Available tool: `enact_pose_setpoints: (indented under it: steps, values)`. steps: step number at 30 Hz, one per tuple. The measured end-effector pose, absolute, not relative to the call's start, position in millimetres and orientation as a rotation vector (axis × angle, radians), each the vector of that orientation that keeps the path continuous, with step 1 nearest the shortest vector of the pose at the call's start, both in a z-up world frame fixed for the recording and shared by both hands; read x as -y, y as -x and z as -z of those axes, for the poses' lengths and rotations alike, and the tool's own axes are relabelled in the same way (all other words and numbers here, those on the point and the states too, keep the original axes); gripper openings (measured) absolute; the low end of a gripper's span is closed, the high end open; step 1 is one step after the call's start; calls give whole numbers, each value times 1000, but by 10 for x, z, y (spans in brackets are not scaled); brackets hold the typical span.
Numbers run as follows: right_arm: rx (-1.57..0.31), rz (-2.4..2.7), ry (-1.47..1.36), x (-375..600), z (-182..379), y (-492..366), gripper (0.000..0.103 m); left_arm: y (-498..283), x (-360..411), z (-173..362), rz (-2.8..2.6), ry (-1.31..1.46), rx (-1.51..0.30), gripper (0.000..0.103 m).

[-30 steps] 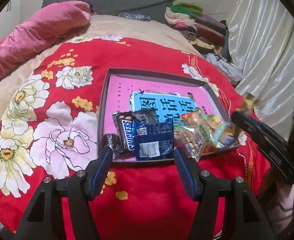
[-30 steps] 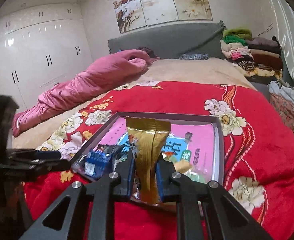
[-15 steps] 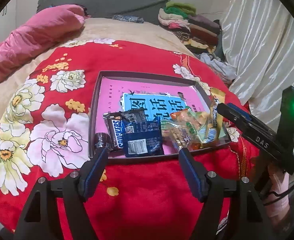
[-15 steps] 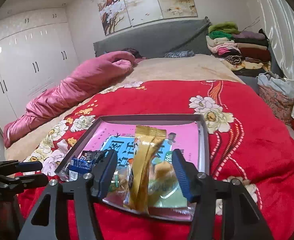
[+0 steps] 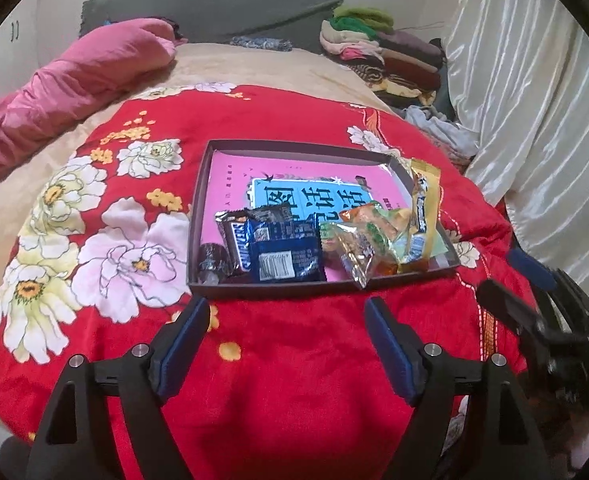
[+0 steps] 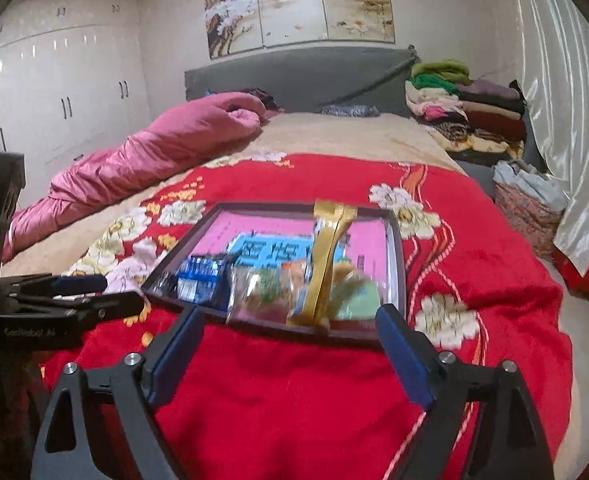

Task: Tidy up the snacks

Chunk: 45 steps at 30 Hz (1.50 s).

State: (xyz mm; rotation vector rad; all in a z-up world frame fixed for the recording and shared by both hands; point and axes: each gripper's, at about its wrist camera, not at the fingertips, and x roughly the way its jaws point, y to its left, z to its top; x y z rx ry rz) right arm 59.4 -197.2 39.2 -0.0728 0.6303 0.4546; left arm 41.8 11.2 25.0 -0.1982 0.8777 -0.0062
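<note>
Left wrist view: your left gripper has just been opening, now spread and empty, at 6 o'clock from the tray. The snacks lie inside.

Right wrist view: your right gripper has just been opening, spread, nothing between. The gold packet leans in the tray at 12 o'clock; I judge it light, crinkly, slippery, so pinch its sealed end.

Red floral plush blanket beneath and ahead of tongs. Pink satin quilt bunched far left ahead. Grey padded headboard far ahead. Folded clothes stack far right ahead. White satin curtain right. White glossy wardrobe left.
</note>
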Motion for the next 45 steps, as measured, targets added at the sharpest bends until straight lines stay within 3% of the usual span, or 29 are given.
enact_pose_setpoints:
  steps: [14, 45]
  values:
    - [-713, -388, 29, 1967, -272, -353, 98, -137, -97, -138, -8, 209, -928, 81]
    - [-716, -389, 51, 1937, -228, -323, 99, -70, -36, -199, 4, 190, -921, 81]
